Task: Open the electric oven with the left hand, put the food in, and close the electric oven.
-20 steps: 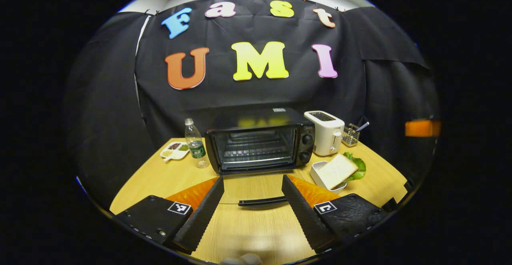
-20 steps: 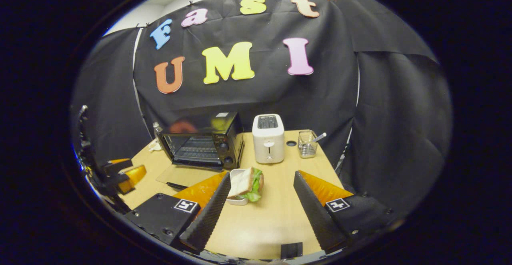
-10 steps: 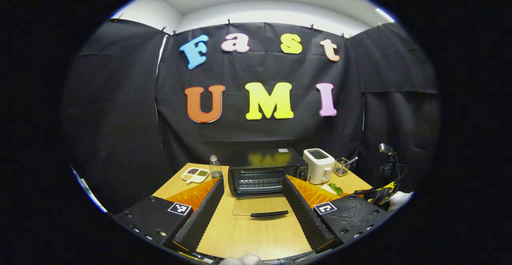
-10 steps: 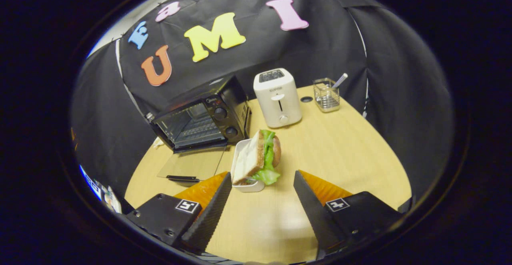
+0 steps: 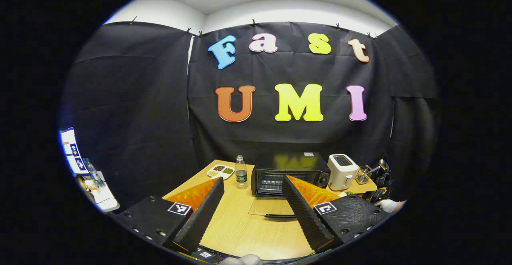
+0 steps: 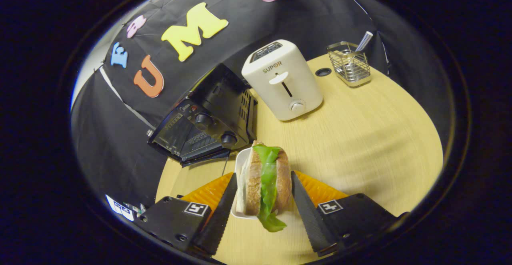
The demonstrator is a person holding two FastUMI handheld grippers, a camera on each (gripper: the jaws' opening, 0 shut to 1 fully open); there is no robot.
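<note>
Between the right gripper (image 6: 262, 213) fingers sits the sandwich (image 6: 266, 183), sides narrowly free.

Black cloth wall (image 5: 132, 109) hangs behind a light wooden table (image 6: 360, 137); white wall and ceiling (image 5: 256, 1) show above

Table (image 6: 360, 137): pale wood grain, matt. Electric oven (image 6: 216, 113): black, glossy casing; glass door (image 5: 272, 207). Toaster (image 6: 284, 81): smooth white plastic. Utensil basket (image 6: 350, 63): shiny metal wire. Bottle (image 5: 241, 173): clear plastic. Fingers (image 6: 218, 221): ridged, matt surface noted.
</note>
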